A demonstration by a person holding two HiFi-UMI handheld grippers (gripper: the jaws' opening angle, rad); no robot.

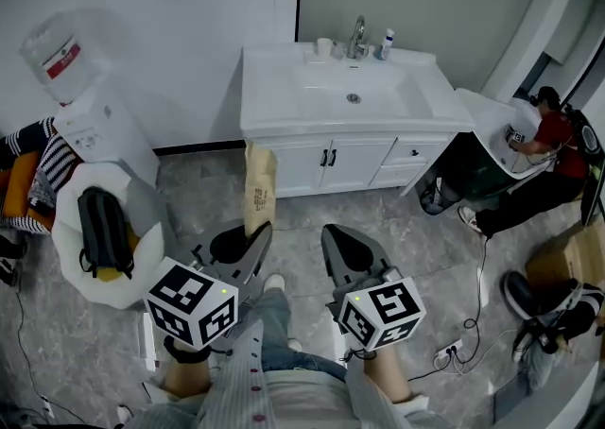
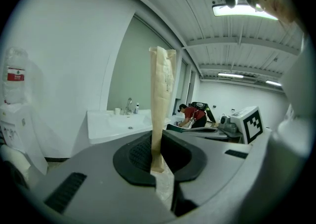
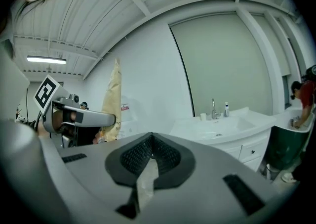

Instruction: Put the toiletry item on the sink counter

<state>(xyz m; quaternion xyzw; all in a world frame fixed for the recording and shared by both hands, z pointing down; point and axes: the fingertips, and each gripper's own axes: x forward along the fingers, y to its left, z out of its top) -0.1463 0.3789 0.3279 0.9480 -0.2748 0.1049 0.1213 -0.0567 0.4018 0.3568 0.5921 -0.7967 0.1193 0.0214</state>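
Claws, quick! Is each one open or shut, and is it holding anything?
Left claw: shut on the tan packet, which stands upright.
Right claw: shut, holding nothing.

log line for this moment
left gripper: shut on tall tan paper packet, upright | right gripper: shut, empty | white sink counter: ahead, packet not yet there
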